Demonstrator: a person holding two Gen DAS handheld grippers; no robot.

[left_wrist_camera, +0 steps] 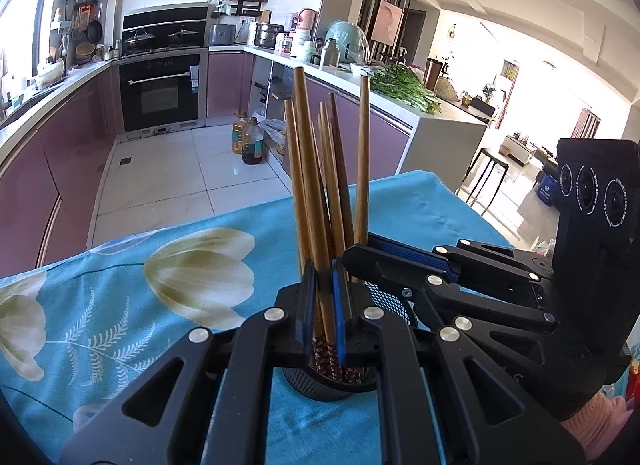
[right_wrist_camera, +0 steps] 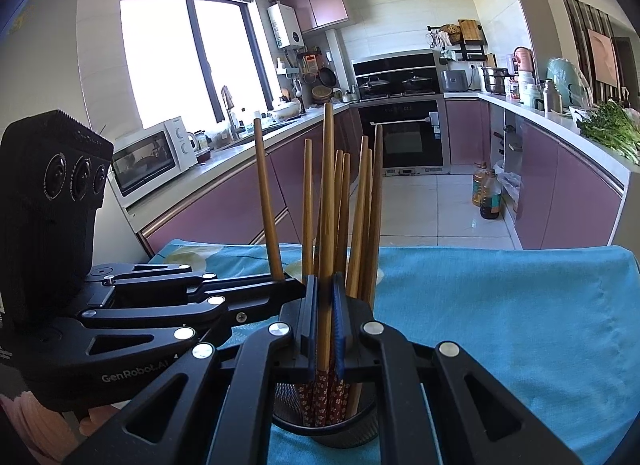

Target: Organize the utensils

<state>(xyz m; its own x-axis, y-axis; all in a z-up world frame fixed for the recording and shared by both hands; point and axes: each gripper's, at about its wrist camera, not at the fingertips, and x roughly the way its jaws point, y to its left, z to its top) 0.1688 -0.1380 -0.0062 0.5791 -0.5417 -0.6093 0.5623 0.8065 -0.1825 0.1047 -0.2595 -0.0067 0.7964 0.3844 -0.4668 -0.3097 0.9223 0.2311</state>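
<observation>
Round mesh holder (right_wrist_camera: 354, 431); slim, seemingly wooden chopsticks (right_wrist_camera: 329, 201).

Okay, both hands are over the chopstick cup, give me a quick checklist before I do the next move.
1. Left gripper grip: ok, fingers shut on the left-held chopstick.
2. Right gripper grip: ok, fingers shut on the right-held chopstick.
3. Holder upright on the tablecloth: ok.
4. Lower ends of the held chopsticks inside the holder: the right one looks in; the left one cannot tell, as it is hidden behind the fingers.
5. Clearance between the two grippers: cannot tell; their tips are very close above the holder.
6. Other chopsticks settled in the holder: ok, leaning but contained.
</observation>
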